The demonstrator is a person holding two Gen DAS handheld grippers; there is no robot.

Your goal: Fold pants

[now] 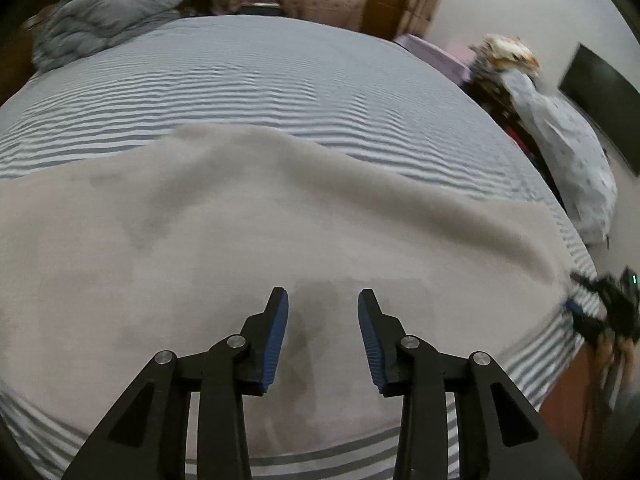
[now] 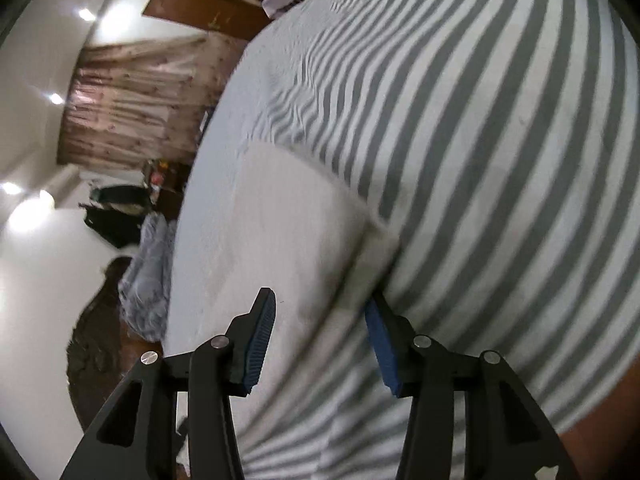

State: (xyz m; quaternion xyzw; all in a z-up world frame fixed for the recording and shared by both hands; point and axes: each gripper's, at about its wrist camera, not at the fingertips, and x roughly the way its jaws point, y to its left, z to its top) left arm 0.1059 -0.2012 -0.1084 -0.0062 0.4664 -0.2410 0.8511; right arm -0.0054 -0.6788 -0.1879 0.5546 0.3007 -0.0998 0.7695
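Pale grey-white pants [image 1: 240, 216] lie spread across the near part of a striped bed; they also show in the right wrist view [image 2: 280, 232]. My left gripper [image 1: 323, 300] is open and empty, just above the pants' near middle. My right gripper [image 2: 320, 304] is open at the pants' end; its right fingertip [image 2: 378, 320] sits at or under the cloth's edge, its left fingertip over the cloth. The right gripper also shows at the bed's right edge in the left wrist view [image 1: 600, 300], blurred.
The bed has a grey-and-white striped sheet [image 1: 280, 80]. A rumpled blue-grey duvet [image 1: 100, 16] lies at the far left corner. A pile of pale printed cloth [image 1: 568, 148] stands beside the bed at the right. Curtains [image 2: 132, 100] hang beyond.
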